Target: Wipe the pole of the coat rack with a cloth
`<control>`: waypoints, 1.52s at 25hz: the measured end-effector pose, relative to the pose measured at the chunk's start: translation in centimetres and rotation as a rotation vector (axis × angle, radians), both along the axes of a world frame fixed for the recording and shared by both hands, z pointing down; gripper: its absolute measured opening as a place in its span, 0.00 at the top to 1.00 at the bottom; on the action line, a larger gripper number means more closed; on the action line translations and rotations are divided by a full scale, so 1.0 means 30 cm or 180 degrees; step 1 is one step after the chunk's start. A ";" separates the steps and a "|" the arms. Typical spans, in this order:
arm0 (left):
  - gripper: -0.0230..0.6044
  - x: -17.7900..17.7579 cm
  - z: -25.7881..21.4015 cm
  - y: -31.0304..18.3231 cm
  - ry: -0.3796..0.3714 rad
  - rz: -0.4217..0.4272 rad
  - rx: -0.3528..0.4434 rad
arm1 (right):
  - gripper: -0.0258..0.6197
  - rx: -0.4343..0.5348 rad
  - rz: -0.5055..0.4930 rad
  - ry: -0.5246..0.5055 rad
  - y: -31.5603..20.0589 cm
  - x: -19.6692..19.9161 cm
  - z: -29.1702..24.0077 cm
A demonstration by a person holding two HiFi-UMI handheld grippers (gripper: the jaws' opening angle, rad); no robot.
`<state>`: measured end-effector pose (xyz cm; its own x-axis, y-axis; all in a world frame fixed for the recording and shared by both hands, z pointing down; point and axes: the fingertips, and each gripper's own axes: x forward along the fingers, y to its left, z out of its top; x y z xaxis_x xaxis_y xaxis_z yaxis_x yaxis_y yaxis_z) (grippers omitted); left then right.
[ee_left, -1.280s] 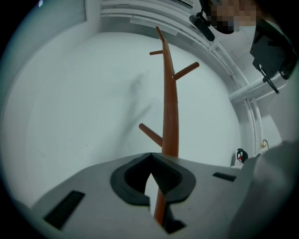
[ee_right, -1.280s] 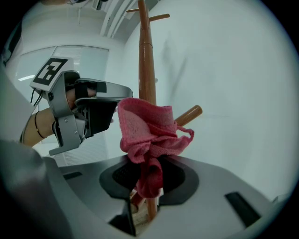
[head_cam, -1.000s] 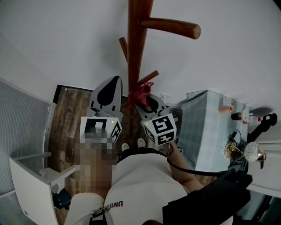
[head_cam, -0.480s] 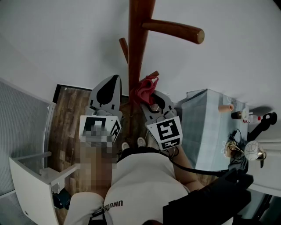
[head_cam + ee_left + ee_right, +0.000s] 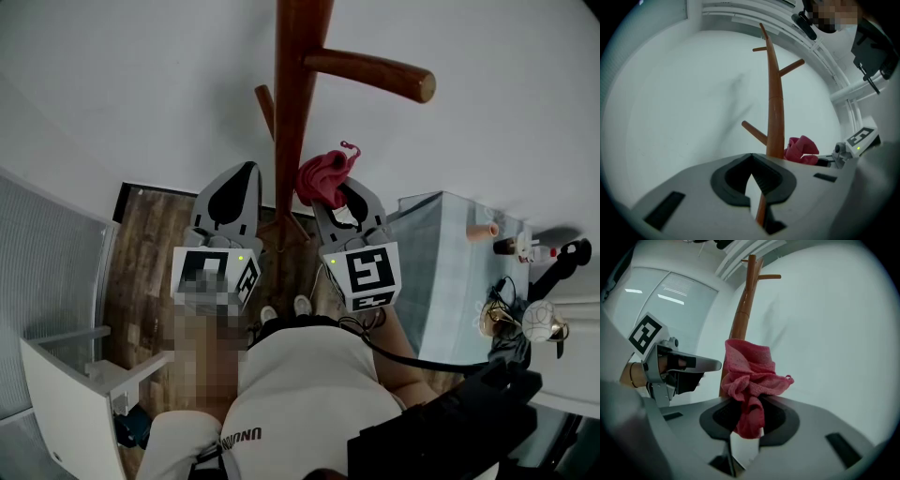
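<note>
Wiping step looks underway imo: the cloth's up at the pole, but prob most of the length is left to do. Right gripper [image 5: 749, 420] is clamped tight on a bunched pink-red cloth [image 5: 750, 376]. It's soft, nubby, terry-ish stuff w/ a little loop at one corner, and the wad sticks up out of the jaws. Left gripper [image 5: 751, 176] is closed to a point w/ nothing in it, hanging just left of the pole and not touching it afaict.

Cloth sits right against the right side of the pole [image 5: 292, 103], near a low peg. Can't tell for sure if it's pressing on the wood or just beside it. Pole is smooth, round, reddish-brown wood, kinda glossy, w/ stubby round-ended pegs [image 5: 370, 73] angling out.

Next move, I'd guess: push the wad firmly onto the wood and run it along the length. It'll need care round the pegs, since floppy cloth could snag there. Plain white wall [image 5: 141, 84] behind it all.
</note>
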<state>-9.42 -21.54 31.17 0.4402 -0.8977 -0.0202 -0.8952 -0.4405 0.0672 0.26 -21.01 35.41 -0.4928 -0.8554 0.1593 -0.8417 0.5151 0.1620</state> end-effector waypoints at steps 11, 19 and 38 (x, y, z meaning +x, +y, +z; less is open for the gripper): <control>0.94 0.004 0.002 0.001 0.0004 0.0007 -0.0014 | 0.79 -0.0020 0.0066 0.0020 -0.017 0.021 0.002; 0.94 -0.004 -0.004 0.002 0.0006 0.0001 -0.0006 | 0.79 0.0003 0.0132 -0.0005 -0.027 0.040 -0.011; 0.94 -0.003 -0.002 0.002 0.0001 -0.0001 -0.0013 | 0.79 0.0086 0.0353 -0.0044 -0.056 0.122 -0.044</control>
<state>-9.52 -21.47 31.10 0.4399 -0.8979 -0.0167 -0.8954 -0.4399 0.0693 3.91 -22.68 34.09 -0.3968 -0.9088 0.1294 -0.8956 0.4141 0.1625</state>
